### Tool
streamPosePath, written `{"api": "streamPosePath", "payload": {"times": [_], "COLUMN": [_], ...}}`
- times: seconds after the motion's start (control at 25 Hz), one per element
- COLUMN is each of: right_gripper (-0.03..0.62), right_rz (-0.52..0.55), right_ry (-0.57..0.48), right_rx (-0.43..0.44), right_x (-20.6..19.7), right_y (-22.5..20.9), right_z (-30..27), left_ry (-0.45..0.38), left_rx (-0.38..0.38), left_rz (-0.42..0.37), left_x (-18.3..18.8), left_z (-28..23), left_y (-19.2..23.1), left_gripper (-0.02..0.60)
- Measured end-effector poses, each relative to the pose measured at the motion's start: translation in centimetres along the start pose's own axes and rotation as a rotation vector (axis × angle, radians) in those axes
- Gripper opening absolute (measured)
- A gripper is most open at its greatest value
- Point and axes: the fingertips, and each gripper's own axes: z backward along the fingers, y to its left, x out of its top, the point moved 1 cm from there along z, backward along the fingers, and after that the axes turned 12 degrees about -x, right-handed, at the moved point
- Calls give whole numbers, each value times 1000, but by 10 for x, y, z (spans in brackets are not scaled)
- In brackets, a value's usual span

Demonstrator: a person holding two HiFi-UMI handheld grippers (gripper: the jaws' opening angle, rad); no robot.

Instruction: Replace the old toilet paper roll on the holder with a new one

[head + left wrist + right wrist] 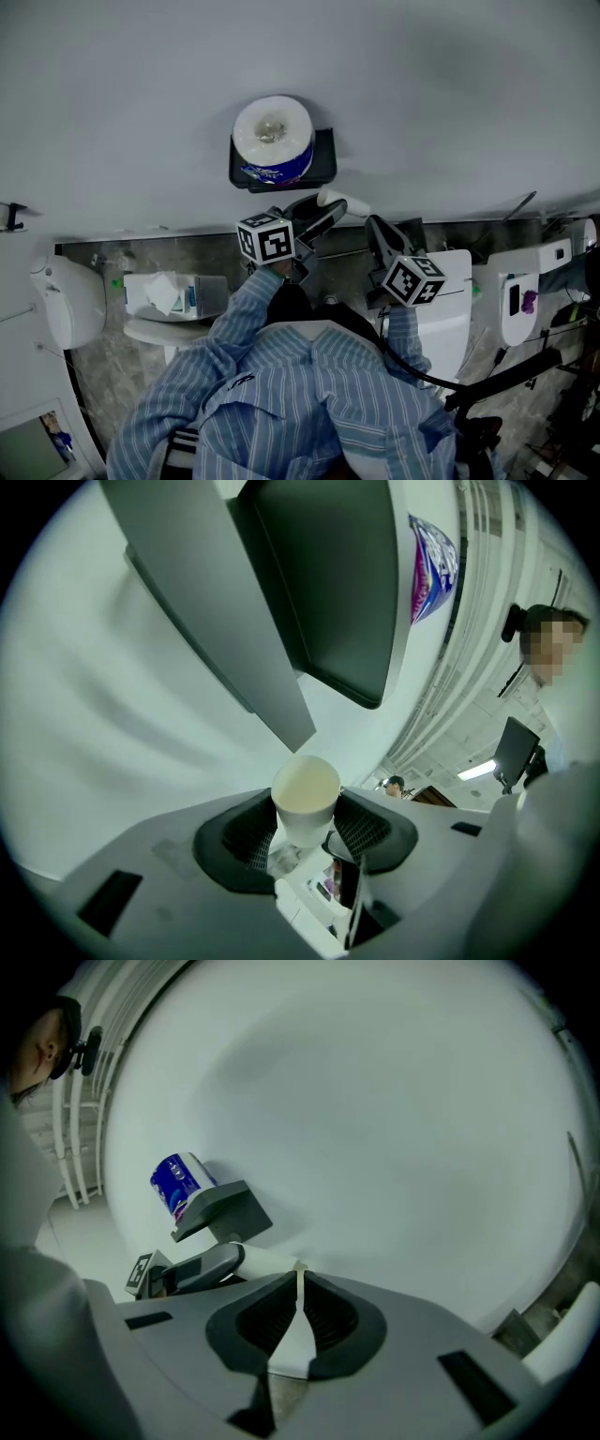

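Overhead, most of the head view is filled by a pale wall (422,112), below which a band of mottled floor is seen with white toilets standing on it. The lower middle is taken up by the person's striped shirt (281,403). A black holder (325,155) is fixed to the wall, and the new roll (272,131), white with a blue printed wrapper, is set on top of it. A tissue box (173,292) is seen lower left, well apart from the holder.

The left gripper (323,217) is held just below the holder. Its jaws are spread fairly wide and are pressed on either side of the old roll (345,202), little more than a pale tube, which is carried clear of the holder with its open end turned away from the gripper.

The right gripper (377,230) is held just beside the left one. Its jaws are brought fully together, and a thin paper strip (298,1321) is pinched between the pads. The strip's far end is seen close to the old roll; whether the two are joined cannot be told.
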Motion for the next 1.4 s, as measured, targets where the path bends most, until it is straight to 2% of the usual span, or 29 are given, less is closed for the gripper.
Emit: {"api": "streamPosePath", "payload": {"times": [0.28,0.44,0.64,0.8,1.0,1.16,1.4], "right_gripper": [39,140,200,287,331,359,399], "right_rz": [126,225,303,382,490,563,700], "right_ry": [-33,-49,-71,-99,-204,-245,-229], "right_rx": [132,228,337,435,487,516,390], "right_x": [29,40,56,72,106,119,121], "right_y": [33,57,83,115,154,186,211], "right_z": [-2,0,2,5,7,3,-22], "left_ry": [-48,-81,-123,-162,-201,-231,-273], "left_rx": [75,110,167,210,256,300,341], "left_rz": [-21,-26,-30,-28,-44,-57,-54], "left_x": [5,7,8,10,15,18,18], "left_z": [29,49,75,98,127,151,180], "left_y": [3,1,0,2,0,-1,-1], "left_gripper": [190,190,190,190,190,190,190]}}
